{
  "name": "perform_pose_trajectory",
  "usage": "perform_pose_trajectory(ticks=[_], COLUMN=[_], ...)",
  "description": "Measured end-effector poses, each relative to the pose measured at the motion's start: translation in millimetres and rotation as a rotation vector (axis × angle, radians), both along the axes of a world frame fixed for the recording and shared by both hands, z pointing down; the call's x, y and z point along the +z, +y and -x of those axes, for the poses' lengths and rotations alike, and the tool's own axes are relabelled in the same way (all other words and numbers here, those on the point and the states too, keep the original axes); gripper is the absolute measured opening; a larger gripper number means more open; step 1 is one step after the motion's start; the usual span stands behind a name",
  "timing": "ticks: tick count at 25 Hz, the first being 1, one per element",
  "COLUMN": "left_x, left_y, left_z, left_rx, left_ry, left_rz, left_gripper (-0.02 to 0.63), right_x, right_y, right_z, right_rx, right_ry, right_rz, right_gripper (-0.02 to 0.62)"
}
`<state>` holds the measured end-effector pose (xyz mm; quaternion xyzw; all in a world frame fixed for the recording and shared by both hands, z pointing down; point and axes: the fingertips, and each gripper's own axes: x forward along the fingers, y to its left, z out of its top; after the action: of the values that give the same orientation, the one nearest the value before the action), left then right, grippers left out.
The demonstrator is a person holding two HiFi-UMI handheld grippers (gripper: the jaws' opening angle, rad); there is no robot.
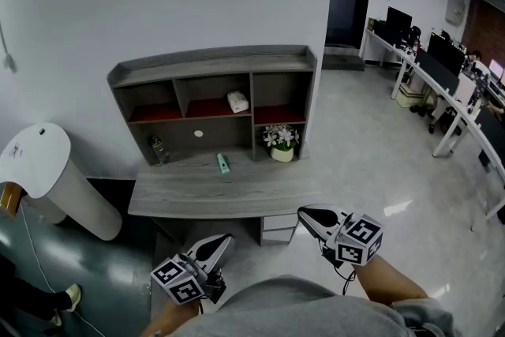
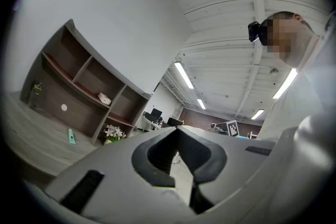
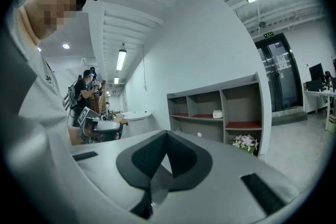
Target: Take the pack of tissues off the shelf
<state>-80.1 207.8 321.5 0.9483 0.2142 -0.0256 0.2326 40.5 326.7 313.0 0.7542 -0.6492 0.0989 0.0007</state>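
My left gripper (image 1: 222, 243) and right gripper (image 1: 306, 215) both have jaws together, holding nothing. The pack of tissues (image 1: 237, 101) lies in the middle box of the shelf (image 1: 213, 59), well away. I think I must get close first, then open one gripper.

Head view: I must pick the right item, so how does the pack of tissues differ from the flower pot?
The pack of tissues lies in the middle upper compartment; the flower pot stands in the lower right compartment. The pack of tissues is a low whitish block; the flower pot is upright, with white blooms. Both sit inside the shelf unit.
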Motion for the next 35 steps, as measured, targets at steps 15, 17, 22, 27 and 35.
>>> perform_pose_trajectory(ticks=[15, 17, 22, 27, 35], left_x=[27.6, 28.9, 28.9, 25.0, 29.6], left_y=[-49.1, -53.6, -60.5, -74.0, -120.4], left_z=[-127.3, -158.5, -242.7, -305.1, -352.0], left_rx=[-0.139, -0.173, -0.232, -0.281, -0.279], left_ry=[-0.056, -0.06, -0.058, -0.065, -0.089], left_rz=[-0.015, -0.007, -0.009, -0.041, -0.074], left_gripper=[0.012, 0.012, 0.012, 0.012, 0.012], right_x=[41.0, 42.2, 39.7, 39.8, 42.6], right_y=[-58.1, -68.7, -95.3, -130.4, -215.6], right_z=[-156.5, -187.8, -259.6, -306.1, -332.9], right_rx=[-0.118, -0.158, -0.267, -0.36, -0.352], right_ry=[-0.083, -0.086, -0.032, 0.014, 0.141], right_rz=[-0.018, -0.018, -0.006, 0.009, 0.061], right_gripper=[0.002, 0.002, 0.002, 0.003, 0.003])
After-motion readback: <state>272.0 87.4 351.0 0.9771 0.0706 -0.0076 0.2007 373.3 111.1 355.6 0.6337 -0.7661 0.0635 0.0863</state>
